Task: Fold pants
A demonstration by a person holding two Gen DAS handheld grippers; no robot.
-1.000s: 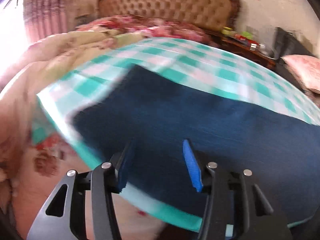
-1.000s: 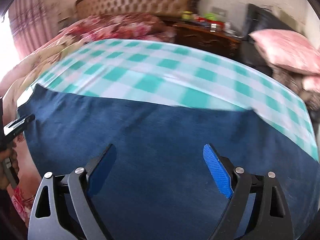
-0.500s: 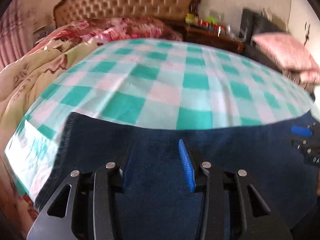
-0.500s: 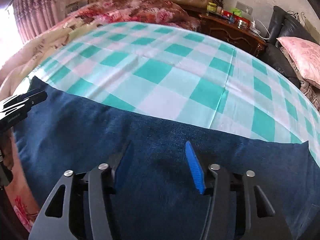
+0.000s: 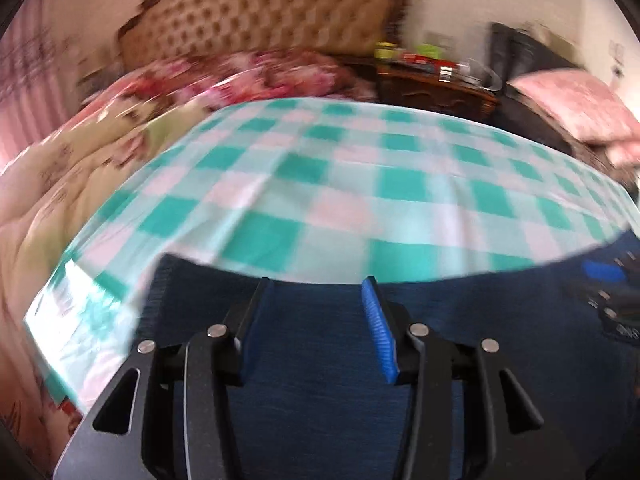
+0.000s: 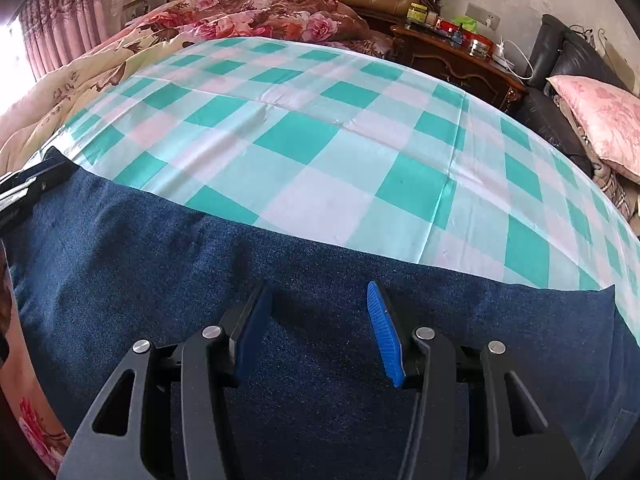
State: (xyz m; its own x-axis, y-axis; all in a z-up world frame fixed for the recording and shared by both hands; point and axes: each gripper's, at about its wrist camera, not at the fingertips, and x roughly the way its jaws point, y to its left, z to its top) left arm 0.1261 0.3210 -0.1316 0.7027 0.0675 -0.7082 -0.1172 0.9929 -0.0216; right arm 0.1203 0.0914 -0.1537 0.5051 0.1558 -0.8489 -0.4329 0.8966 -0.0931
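The pants [image 6: 320, 320] lie spread flat along the bed's [image 6: 320, 140] near edge, apparently unfolded; left gripper [image 5: 316, 320] and right gripper [image 6: 320, 324] hover open, gripping nothing.

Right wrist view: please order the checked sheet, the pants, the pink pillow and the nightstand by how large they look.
1. checked sheet
2. pants, nearly as large, and nearer the camera
3. pink pillow
4. nightstand, similar to the pillow
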